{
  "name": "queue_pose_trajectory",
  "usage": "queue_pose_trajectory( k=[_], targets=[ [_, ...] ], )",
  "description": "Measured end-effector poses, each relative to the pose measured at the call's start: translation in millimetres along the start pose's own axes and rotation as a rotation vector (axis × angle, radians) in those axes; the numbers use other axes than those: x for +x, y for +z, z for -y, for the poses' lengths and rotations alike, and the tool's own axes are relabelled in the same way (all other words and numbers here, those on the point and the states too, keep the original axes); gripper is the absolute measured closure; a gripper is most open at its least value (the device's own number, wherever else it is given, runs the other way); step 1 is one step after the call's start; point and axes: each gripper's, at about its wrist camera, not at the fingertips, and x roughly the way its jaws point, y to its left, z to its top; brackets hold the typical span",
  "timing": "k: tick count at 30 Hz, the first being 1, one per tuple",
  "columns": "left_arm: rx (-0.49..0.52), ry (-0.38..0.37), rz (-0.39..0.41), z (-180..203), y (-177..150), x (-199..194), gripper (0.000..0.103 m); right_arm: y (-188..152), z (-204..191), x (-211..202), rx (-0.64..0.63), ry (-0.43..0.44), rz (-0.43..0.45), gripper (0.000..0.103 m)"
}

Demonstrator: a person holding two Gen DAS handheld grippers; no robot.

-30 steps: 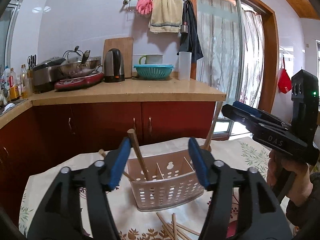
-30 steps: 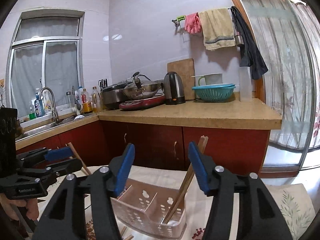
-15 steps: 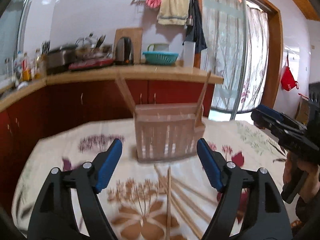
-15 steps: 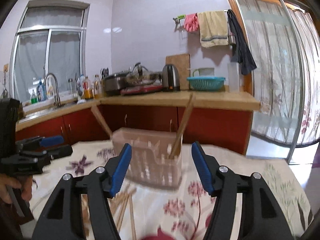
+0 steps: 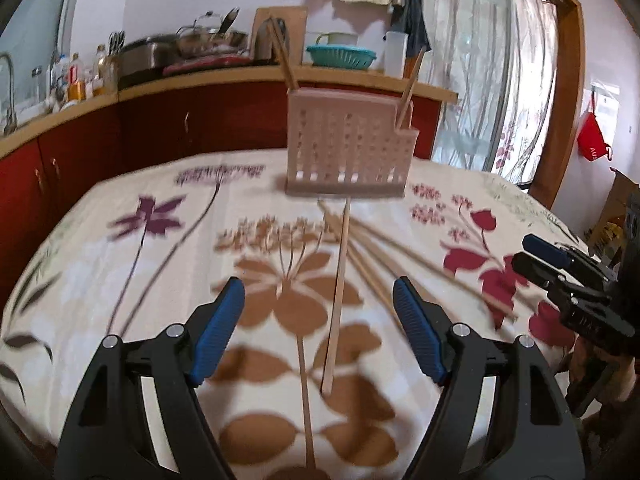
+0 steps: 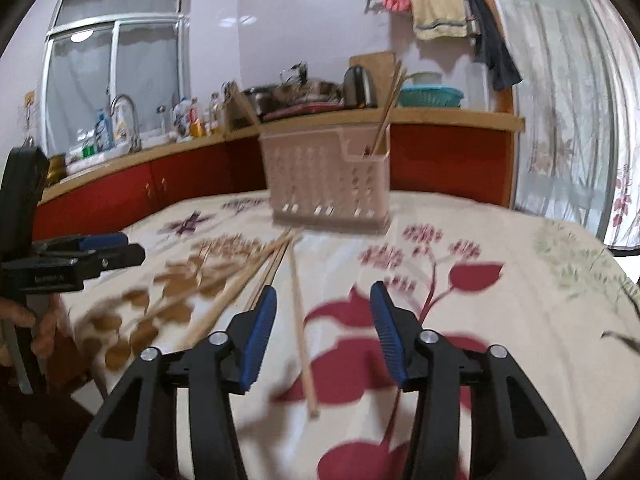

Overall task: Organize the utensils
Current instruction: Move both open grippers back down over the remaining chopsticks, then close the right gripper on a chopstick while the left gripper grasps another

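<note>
Floral tablecloth carried loose chopsticks before the holder. My left gripper gaped empty over one; my right gripper was closing, another lying untouched between its fingers.

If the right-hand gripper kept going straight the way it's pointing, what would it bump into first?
Probably the loose chopstick lying on the tablecloth between its closing fingers, then the cloth itself. The holder sits further on; depth is hard to judge.

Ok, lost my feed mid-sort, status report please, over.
Left claw open, empty. Right claw closing, nothing gripped, one chopstick on the cloth between its jaws. Loose chopsticks lie before the basket. Nothing in the way.
</note>
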Motion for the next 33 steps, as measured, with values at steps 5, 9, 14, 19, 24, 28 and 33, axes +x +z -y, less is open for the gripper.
queue_pose_trajectory(
  k=[5, 9, 14, 19, 24, 28, 33],
  targets=[
    [-0.029, 0.006, -0.024, -2, -25, 4, 0.034, -19, -7, 8, -0.021, 0.021, -0.039, 0.065],
    [-0.020, 0.003, -0.036, 1, -35, 10, 0.037, -30, -6, 13, -0.021, 0.026, -0.065, 0.073],
    [-0.019, -0.004, -0.039, 1, -39, 15, 0.042, -37, -7, 17, -0.033, 0.029, -0.085, 0.088],
    [-0.025, -0.017, -0.043, 0, -43, 19, 0.048, -39, -3, 15, -0.028, -0.001, -0.085, 0.095],
    [-0.022, -0.036, -0.035, 3, -48, 21, 0.057, -40, 5, 13, -0.012, -0.034, -0.082, 0.096],
    [-0.033, -0.047, -0.012, 3, -51, 24, 0.066, -40, 7, 11, -0.010, -0.035, -0.080, 0.096],
    [-0.033, -0.038, 0.023, 3, -54, 25, 0.075, -41, 8, 11, -0.008, -0.032, -0.075, 0.096]
  ],
)
